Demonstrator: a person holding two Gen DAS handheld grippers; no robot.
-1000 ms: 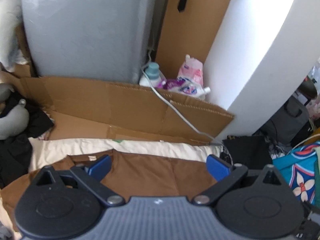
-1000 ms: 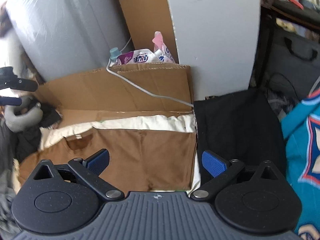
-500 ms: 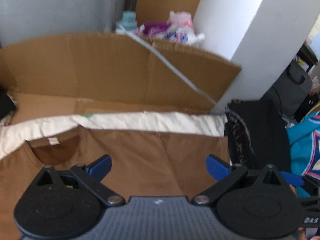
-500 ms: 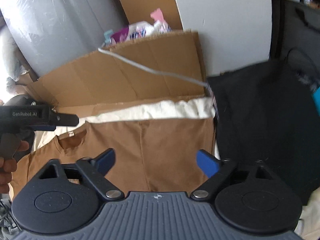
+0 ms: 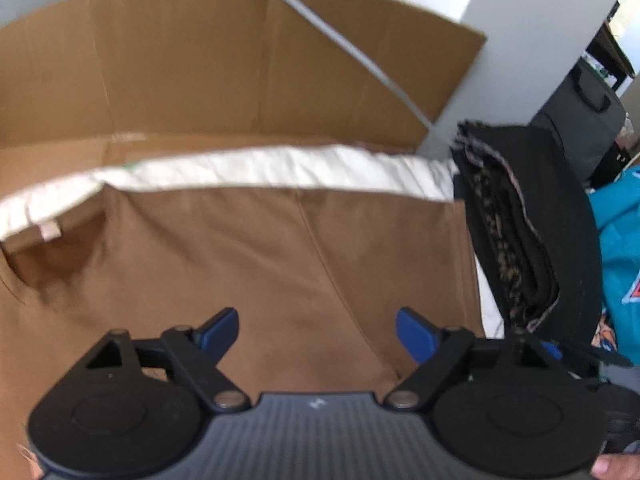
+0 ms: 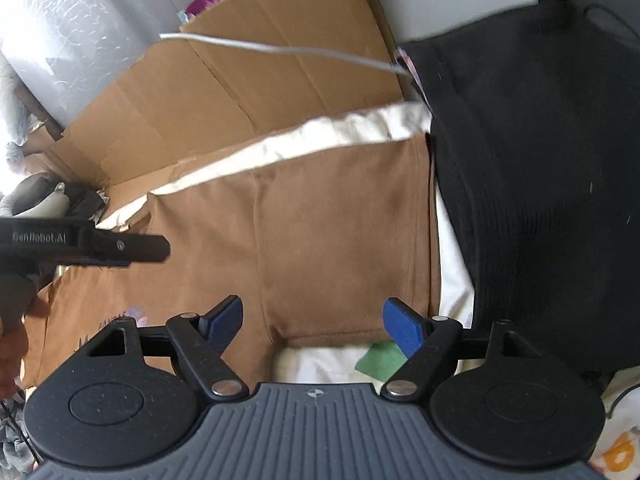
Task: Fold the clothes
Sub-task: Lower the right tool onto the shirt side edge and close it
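Note:
A brown T-shirt [image 5: 240, 256] lies partly folded on a white sheet [image 5: 280, 168], its collar and label at the left. My left gripper [image 5: 318, 330] hovers low over the middle of the shirt; its jaws are closing, and only flat cloth lies below them. My right gripper [image 6: 312, 322] hangs over the shirt's [image 6: 328, 220] near right corner, jaws closing too, with the hem and white sheet [image 6: 320, 360] beneath them. The left gripper [image 6: 120, 248] shows from the side at the left of the right wrist view.
Flattened cardboard [image 5: 240, 60] stands behind the sheet, with a grey cable [image 6: 280, 48] across it. A stack of folded black clothes [image 6: 540, 160] lies to the right, teal fabric [image 5: 620, 240] beyond it. A green scrap [image 6: 378, 362] lies on the sheet near the shirt's corner.
Both grippers have come down much closer to the brown shirt, and both pairs of jaws have narrowed a little. The left gripper has come into the right wrist view.

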